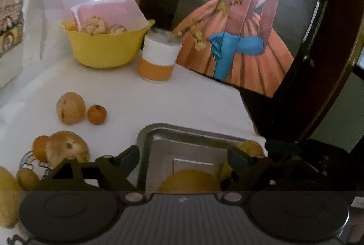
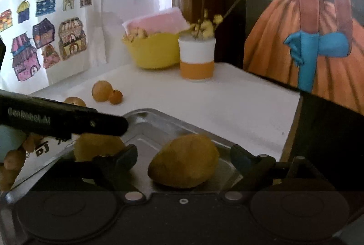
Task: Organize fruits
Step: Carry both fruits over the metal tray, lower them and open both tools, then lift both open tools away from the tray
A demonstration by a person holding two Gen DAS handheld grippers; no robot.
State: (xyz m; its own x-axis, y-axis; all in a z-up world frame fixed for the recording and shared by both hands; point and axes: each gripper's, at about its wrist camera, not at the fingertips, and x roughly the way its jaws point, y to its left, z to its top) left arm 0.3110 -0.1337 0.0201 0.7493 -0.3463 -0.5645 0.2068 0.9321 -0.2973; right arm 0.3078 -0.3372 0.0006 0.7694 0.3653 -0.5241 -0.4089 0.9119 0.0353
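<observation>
The white-covered counter [image 2: 227, 94] carries a shallow grey metal tray [image 1: 193, 138], apparently the collecting spot for the fruit, since two yellow mango-like fruits already lie in it. The right claw [image 2: 183, 158] is spread, the nearer yellow fruit [image 2: 184, 160] lying free on the tray between its tips; the left claw [image 1: 183, 157], also spread, hovers above the other one [image 1: 191, 181]. A tan round fruit [image 1: 70, 108] and small orange [image 1: 97, 114] wait well apart, unsorted

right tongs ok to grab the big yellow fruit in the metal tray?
Probably yes. The right tongs are open with the yellow fruit lying between the fingers in the metal tray; nothing sits in front of it.
</observation>
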